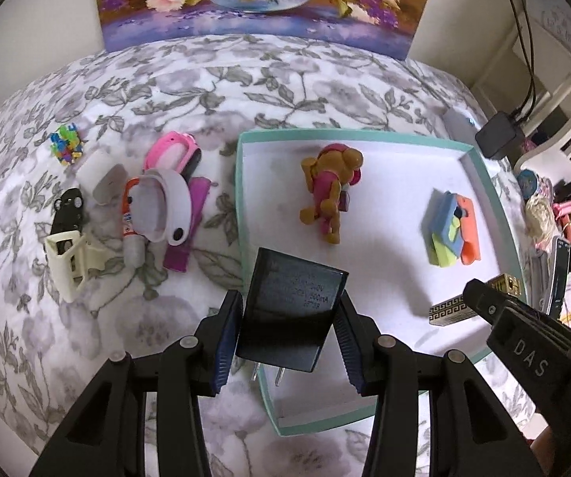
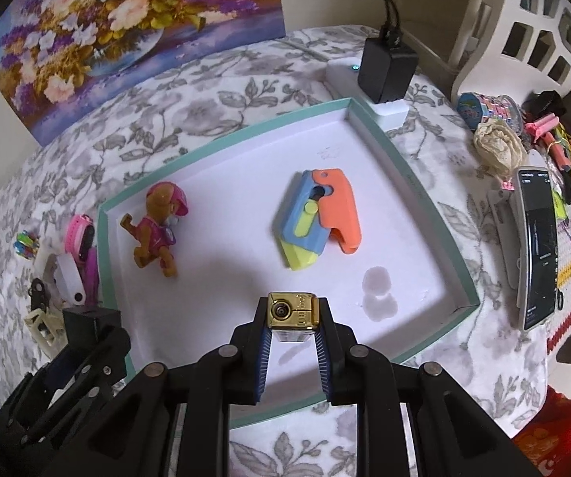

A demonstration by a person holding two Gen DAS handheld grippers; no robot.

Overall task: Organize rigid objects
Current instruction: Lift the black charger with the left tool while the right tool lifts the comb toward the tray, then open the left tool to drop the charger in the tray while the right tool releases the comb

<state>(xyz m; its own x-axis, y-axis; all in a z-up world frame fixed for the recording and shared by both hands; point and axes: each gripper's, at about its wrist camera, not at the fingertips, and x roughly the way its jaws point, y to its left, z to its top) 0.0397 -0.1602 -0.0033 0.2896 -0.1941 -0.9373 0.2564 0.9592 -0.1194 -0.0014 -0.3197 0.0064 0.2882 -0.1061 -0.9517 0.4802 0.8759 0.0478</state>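
Over the tray (image 1: 484,183), both fingers (image 1: 228,334) point steeply down

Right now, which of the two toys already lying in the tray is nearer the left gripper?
The brown dog figure in pink, not the blue, orange and yellow block toy, which lies towards the right gripper.

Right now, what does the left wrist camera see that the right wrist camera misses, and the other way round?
Only the left wrist view shows the printed label and metal prongs of the black charger clamped in the left tool, and the red-and-white tube in the pile beside the box.

Only the right wrist view shows the phone's whole screen and the gold top of the lighter held in the right tool.

Both show the teal-rimmed box, the toy dog and the orange-blue-yellow toy inside it.
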